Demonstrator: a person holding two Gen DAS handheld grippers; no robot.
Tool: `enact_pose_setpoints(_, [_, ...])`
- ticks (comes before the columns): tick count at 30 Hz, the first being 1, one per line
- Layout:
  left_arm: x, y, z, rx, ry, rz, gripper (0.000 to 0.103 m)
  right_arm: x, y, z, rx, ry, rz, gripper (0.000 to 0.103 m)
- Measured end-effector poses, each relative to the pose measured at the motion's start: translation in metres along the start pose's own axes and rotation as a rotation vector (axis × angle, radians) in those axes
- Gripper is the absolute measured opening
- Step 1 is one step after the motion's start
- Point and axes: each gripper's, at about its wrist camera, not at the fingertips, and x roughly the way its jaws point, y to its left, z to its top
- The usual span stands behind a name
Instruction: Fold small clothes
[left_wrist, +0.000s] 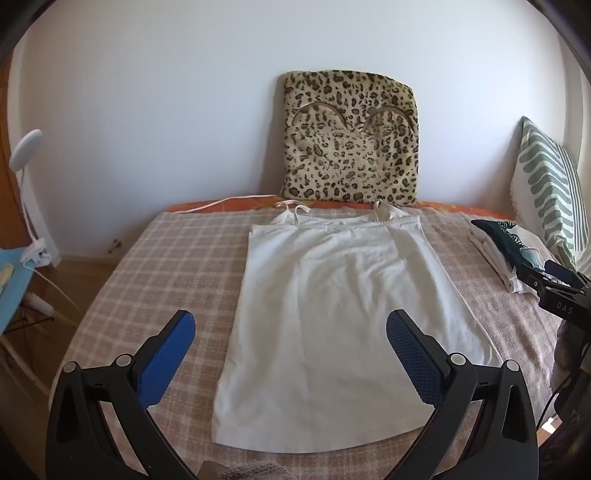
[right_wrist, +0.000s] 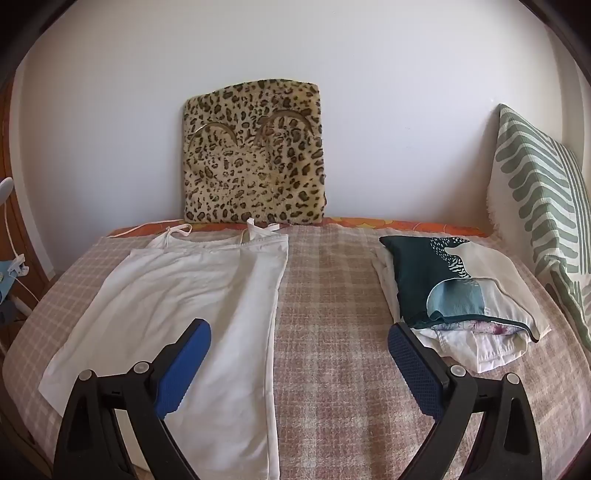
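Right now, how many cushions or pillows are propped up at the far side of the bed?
2. The leopard-print cushion leans on the wall behind the white camisole; the green-striped pillow stands at the right, beside the pile of clothes. None looks hidden.

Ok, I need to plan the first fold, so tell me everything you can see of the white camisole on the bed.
The white camisole looks like thin, soft knit fabric, lightly creased. It lies spread flat and unfolded on the checked bedspread, hem nearest the cameras, its two thin straps bunched at the far end just before the leopard-print cushion. It lies apart from the folded pile. Neither open gripper touches it.
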Motion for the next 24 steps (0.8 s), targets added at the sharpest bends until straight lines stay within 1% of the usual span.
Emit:
enact_pose_setpoints(2, [-0.0001,-0.0001,0.0001,0.001,0.001,0.0,0.103,0.002,-0.0016,0.0008,-0.002,-0.001,-0.004,0.098])
enact_pose_setpoints(3, [-0.0005,-0.0001,0.0002,0.001,0.0,0.0,0.103,0.0007,0.0005,0.0001,-0.019,-0.016,-0.011,0.098])
enact_pose_setpoints(15, [-0.0034,0.0098,0.0013,-0.012,-0.008,-0.004,0.103,0.0006,0.0031,-0.0007,-0.015,-0.008,0.0,0.098])
enact_pose_setpoints(16, [-0.0031,0.0025,0.0015,-0.004,-0.009,0.003,0.103,0.0014,0.0028,0.0007,-0.011,-0.007,-0.003,0.098])
enact_pose_setpoints(24, [-0.0064,0.0045,0.0051,-0.011,-0.018,0.007,0.103,0.0009,0.0027,0.0003,-0.012,-0.007,-0.005,0.098])
